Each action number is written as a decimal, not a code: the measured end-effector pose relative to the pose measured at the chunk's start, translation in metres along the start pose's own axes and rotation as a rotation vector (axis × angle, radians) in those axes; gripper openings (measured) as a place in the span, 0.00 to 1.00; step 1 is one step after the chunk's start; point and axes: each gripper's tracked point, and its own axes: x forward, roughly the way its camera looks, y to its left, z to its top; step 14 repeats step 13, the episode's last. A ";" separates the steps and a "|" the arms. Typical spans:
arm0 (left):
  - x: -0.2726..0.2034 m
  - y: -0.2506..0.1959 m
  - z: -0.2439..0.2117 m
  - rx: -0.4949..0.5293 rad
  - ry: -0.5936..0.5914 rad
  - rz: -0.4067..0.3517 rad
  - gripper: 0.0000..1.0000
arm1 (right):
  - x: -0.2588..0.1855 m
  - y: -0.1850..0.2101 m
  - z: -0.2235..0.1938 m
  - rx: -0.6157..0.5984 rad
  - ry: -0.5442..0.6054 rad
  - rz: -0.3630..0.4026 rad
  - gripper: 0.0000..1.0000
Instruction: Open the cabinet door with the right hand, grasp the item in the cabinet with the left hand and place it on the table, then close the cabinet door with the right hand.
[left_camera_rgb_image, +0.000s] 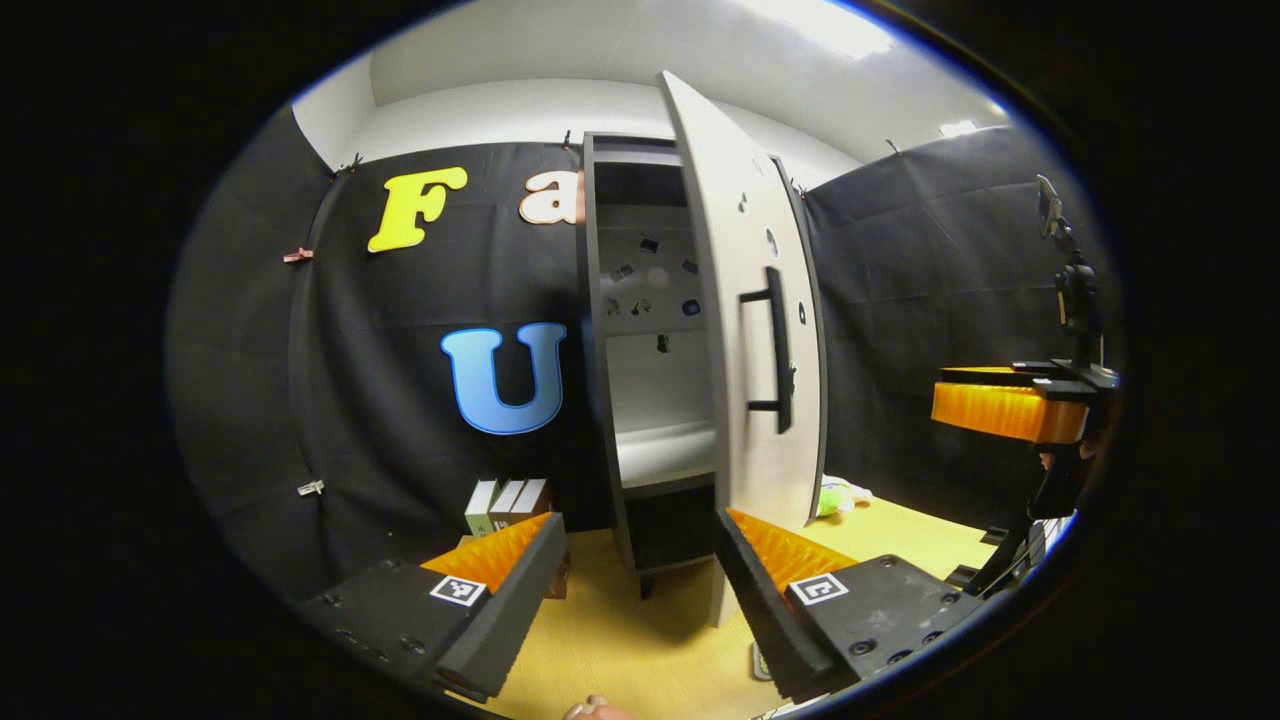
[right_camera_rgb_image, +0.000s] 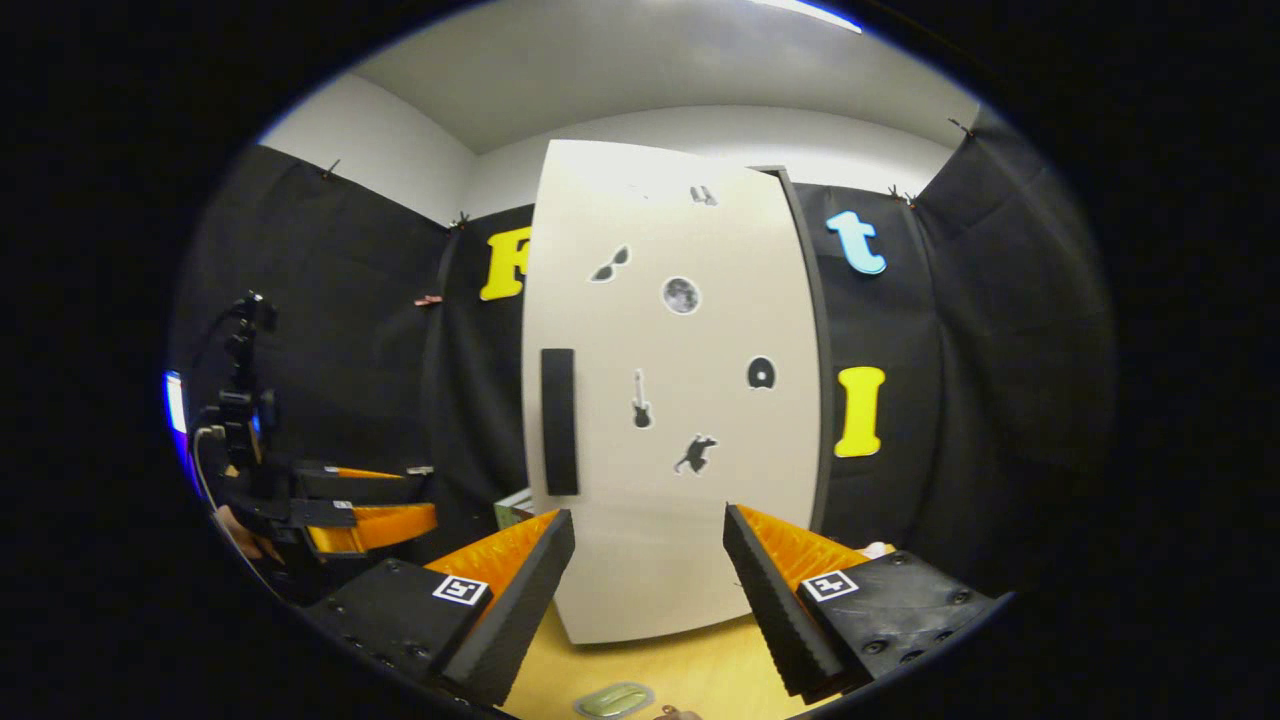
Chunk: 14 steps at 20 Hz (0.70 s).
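Wooden table (left_camera_rgb_image: 640, 640) holds the half-open cabinet door (left_camera_rgb_image: 745, 330) ahead of both empty, spread grippers.

Lighting is bright and even, supplied by ceiling lights (left_camera_rgb_image: 830, 25) at 1 o'clock in the left gripper view, where they blow out to white glare. In the right gripper view the cabinet door (right_camera_rgb_image: 680, 400) carries a bright patch near its top. A soft shadow lies on the table (left_camera_rgb_image: 640, 640) under the cabinet (left_camera_rgb_image: 650, 460). Straight edges bow toward the rims. Focus is acceptable, softening outward.
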 end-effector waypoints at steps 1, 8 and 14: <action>0.002 -0.004 0.003 0.000 -0.005 0.002 0.95 | 0.003 -0.010 -0.002 -0.020 0.006 -0.042 0.98; 0.021 -0.033 0.027 -0.042 -0.056 0.000 0.94 | 0.006 -0.033 0.001 -0.013 -0.002 -0.105 0.98; 0.025 -0.049 0.029 -0.087 -0.063 -0.044 0.94 | -0.001 -0.038 0.010 -0.012 -0.029 -0.123 0.98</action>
